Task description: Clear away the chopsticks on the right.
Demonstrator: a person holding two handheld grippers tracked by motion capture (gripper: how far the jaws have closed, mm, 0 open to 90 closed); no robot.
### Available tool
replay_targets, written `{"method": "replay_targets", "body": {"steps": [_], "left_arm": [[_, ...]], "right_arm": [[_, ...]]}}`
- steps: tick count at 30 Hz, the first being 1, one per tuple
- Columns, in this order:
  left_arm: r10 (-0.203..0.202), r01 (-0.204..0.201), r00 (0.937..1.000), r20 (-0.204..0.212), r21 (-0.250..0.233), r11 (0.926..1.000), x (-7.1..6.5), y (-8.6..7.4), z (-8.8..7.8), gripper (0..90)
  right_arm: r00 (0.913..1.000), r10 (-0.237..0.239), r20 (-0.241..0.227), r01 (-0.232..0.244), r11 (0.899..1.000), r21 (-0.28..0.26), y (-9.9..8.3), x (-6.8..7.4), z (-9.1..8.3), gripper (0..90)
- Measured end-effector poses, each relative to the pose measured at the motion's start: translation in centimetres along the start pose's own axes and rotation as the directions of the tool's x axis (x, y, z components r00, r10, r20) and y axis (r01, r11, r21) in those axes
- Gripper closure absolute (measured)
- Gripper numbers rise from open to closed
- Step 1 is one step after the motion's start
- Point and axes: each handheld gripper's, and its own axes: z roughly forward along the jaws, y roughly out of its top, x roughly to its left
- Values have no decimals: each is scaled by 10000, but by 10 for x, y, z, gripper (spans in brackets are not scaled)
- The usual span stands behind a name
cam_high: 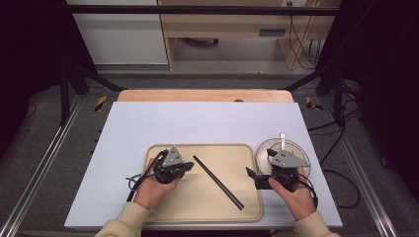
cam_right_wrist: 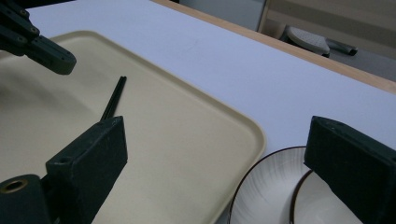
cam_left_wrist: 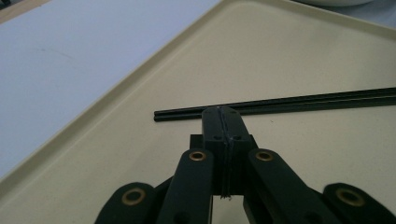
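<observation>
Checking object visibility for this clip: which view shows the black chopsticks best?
The high view: the chopsticks lie whole, side by side, slanting across the beige tray. The left gripper view shows them close up beyond the shut left tool, with one end cut off. The right gripper view catches one short end past an open jaw.

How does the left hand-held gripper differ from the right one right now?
The left hand-held gripper has its jaws shut with nothing between them; the right hand-held gripper stands wide open. The left hovers over the beige tray near the black chopsticks; the right sits by the plate. Both are empty.
</observation>
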Motion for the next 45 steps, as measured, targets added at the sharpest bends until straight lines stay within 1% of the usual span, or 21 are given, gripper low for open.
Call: {"method": "replay_targets", "body": {"steps": [1, 5, 9, 12, 15, 19, 20, 23, 25, 28, 29, 31, 33, 35, 36, 37, 39, 40, 43, 44, 45], "left_arm": [[52, -52, 10000, -20, 94, 9999, 0, 0, 1, 896], [-76, 76, 10000, -11, 263, 9996, -1, 1, 7, 896], [-67, 66, 10000, 18, 590, 9982, -3, 1, 14, 896], [-63, 59, 10000, 50, 695, 9976, -4, 2, 18, 896], [-48, 41, 10000, 69, 986, 9951, -6, 3, 26, 896], [-113, 106, 9999, 56, 1098, 9939, -6, 4, 34, 896], [-18, 14, 10000, 39, 1203, 9927, -5, 4, 36, 896], [-44, 45, 10000, -13, 1272, 9919, -4, 5, 42, 895], [-108, 105, 9999, 13, 1243, 9922, -2, 6, 44, 895], [-51, 55, 10000, -38, 1248, 9922, 1, 8, 46, 895], [16, -19, 10000, 25, 1236, 9923, 3, 10, 49, 895], [92, -92, 10000, 6, 1202, 9927, 5, 12, 52, 895], [103, -111, 9999, 78, 1162, 9932, 6, 14, 55, 895], [306, -317, 9995, 106, 1236, 9918, 7, 17, 58, 895], [460, -482, 9987, 201, 1274, 9907, 8, 20, 61, 895], [442, -466, 9988, 226, 1202, 9917, 7, 21, 63, 896], [610, -649, 9975, 348, 1257, 9899, 7, 25, 67, 895], [760, -810, 9962, 432, 1295, 9883, 7, 27, 70, 895], [925, -991, 9942, 554, 1327, 9862, 6, 33, 77, 896], [885, -961, 9939, 654, 1241, 9876, 4, 35, 80, 895], [972, -1054, 9928, 697, 1246, 9866, 3, 37, 82, 896]], "right_arm": [[10000, 17, 48, -17, 10000, -66, 0, -1, -1, 62], [9995, 166, 256, -161, 9997, -190, -4, -3, -7, 64], [9985, 321, 450, -307, 9990, -324, -8, -4, -11, 65], [9981, 401, 477, -381, 9983, -435, -9, -3, -13, 65], [9980, 406, 482, -381, 9979, -519, -9, -2, -12, 65], [9981, 379, 495, -358, 9985, -425, -10, -1, -11, 67], [9980, 400, 489, -380, 9984, -421, -11, -2, -10, 67], [9980, 419, 478, -398, 9982, -438, -11, -2, -11, 69], [9979, 431, 478, -410, 9982, -435, -11, -2, -11, 70], [9980, 438, 459, -421, 9984, -376, -11, -2, -10, 71], [9981, 425, 456, -408, 9985, -369, -12, -2, -9, 72], [9981, 387, 473, -372, 9988, -318, -12, -1, -8, 72], [9982, 356, 473, -343, 9990, -283, -12, 0, -7, 74], [9984, 303, 467, -291, 9993, -250, -12, 2, -6, 74], [9985, 305, 454, -294, 9993, -237, -12, 2, -5, 74], [9985, 298, 452, -288, 9993, -222, -12, 3, -5, 74], [9986, 275, 443, -266, 9994, -216, -12, 4, -4, 74], [9987, 264, 445, -255, 9995, -207, -12, 4, -4, 74], [9987, 248, 439, -242, 9996, -136, -13, 4, -3, 75], [9987, 253, 440, -247, 9996, -128, -13, 4, -3, 75], [9985, 249, 486, -243, 9996, -118, -13, 4, -3, 76]]}}
